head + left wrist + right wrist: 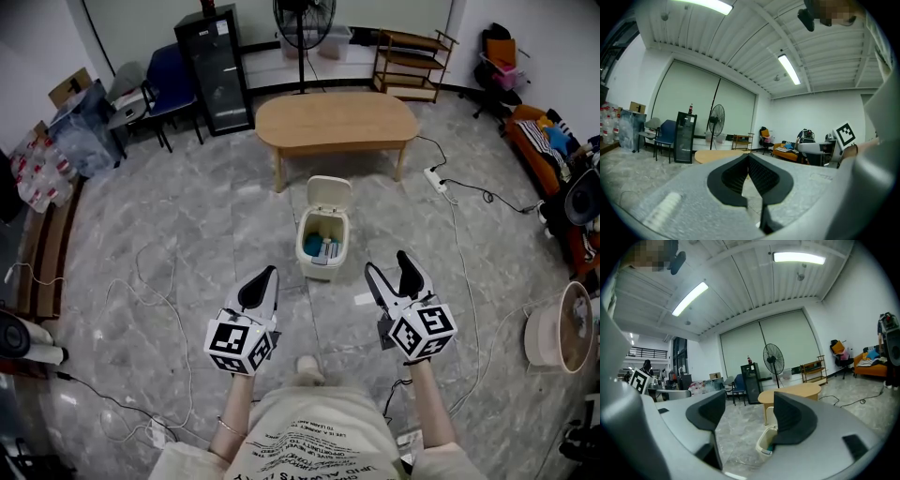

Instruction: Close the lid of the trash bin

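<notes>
— Grippers first, from the head view: your left gripper had its jaws pressed together with nothing in them. Your right gripper had its jaws spread wide, also empty.

— Agreed. You held both low in front of you, over the grey tiled floor. The trash bin stood on that floor ahead of you, well apart from both grippers and near the wooden table.

— Its lid stood upright at the far side of the trash bin (something blue showed inside).

— In your left gripper view, the pads met at the tip, with only a thin gap lower down and nothing between them. Beyond them you faced the wooden table, a black cabinet and a standing fan.

— In your right gripper view, the jaws stood well apart and gripped nothing. Low in the gap between them you could see the trash bin, far off on the floor. Its lid was up, just in front of the wooden table.

— The standing fan and the black cabinet stood behind the wooden table in that view too.
</notes>
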Tool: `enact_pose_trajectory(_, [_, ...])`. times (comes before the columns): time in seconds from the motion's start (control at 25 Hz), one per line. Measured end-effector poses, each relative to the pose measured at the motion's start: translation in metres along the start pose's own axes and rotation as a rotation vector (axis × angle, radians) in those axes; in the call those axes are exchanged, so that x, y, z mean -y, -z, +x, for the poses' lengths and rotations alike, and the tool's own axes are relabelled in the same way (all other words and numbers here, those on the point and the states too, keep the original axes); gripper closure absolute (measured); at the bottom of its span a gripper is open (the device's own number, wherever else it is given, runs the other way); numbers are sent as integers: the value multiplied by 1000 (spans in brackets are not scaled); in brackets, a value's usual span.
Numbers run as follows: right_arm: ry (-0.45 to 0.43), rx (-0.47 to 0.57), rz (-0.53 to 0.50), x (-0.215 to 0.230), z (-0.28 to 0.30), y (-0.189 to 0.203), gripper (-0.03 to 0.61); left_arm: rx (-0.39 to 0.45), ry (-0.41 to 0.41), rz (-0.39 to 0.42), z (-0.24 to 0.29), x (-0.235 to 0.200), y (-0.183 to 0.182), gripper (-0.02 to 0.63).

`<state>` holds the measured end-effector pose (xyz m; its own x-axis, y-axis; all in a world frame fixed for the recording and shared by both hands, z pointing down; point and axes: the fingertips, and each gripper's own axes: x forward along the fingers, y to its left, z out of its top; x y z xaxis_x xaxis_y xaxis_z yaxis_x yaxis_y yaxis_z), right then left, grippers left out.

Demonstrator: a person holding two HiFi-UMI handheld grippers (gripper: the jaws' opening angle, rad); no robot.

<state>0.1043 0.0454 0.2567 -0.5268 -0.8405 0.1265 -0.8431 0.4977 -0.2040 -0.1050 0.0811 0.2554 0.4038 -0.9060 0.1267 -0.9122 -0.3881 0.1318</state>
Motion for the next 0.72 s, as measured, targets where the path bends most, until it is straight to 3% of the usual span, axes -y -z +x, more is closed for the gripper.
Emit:
enact_pose_trajectory(0.28, [10,-18,39,13,28,6,272,-34,14,-17,26,-15,6,591])
enact_pose_trajectory(0.72, [-10,-70,73,53,101,17,273,-89,-28,-54,89,-52,23,591])
